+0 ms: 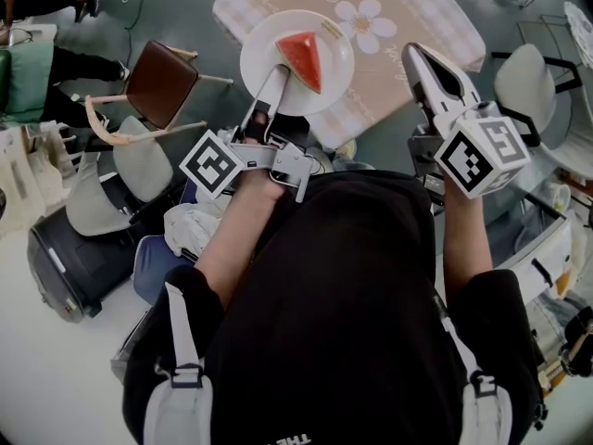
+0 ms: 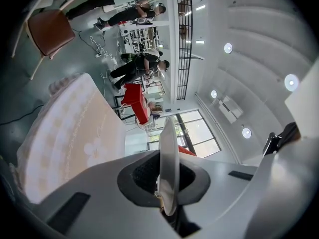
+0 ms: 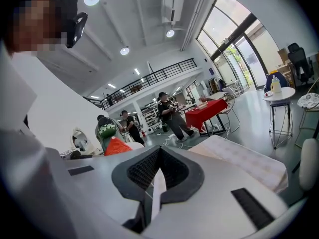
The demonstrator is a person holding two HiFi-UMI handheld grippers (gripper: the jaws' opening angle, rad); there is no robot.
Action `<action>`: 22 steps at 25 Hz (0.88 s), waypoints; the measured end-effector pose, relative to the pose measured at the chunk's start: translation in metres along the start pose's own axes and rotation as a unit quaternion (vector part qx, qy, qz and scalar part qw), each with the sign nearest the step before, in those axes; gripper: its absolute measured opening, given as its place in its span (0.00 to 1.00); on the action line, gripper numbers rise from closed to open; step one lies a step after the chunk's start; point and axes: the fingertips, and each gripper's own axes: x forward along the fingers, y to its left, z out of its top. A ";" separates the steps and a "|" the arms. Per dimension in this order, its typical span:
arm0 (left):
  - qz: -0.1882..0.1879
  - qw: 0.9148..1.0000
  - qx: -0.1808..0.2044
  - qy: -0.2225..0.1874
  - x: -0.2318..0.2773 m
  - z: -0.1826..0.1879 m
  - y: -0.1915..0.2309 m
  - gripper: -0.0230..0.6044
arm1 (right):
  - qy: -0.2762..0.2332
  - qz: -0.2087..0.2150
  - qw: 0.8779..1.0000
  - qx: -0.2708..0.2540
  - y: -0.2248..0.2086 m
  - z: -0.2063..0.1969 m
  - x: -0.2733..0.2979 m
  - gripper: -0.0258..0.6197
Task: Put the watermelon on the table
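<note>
**Plate carried by one rim at table edge**

The table (image 1: 408, 17) lies ahead of and below both pairs of fingers. The left gripper (image 1: 276, 77) is clamped on the near rim of the plate (image 1: 264, 58). Whether the plate touches the cloth cannot be confirmed. The watermelon (image 1: 303, 58) sits just beyond those fingertips. The right gripper (image 1: 415, 54) is clenched on nothing, off to the plate's side.

Risk: a one-sided rim grip may let the plate tip and the watermelon slide off. Releasing too early would drop it.

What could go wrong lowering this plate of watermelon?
The left gripper pinches the round white plate by its rim alone, so it may tilt and the red watermelon wedge slide off. In the head view the plate overlaps the near edge of the beige-clothed table; released there, it could tip off.
</note>
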 end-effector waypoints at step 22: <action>-0.002 1.000 0.012 0.005 0.001 0.000 -0.005 0.06 | -0.013 -0.002 1.000 0.003 0.000 0.003 -0.005 0.06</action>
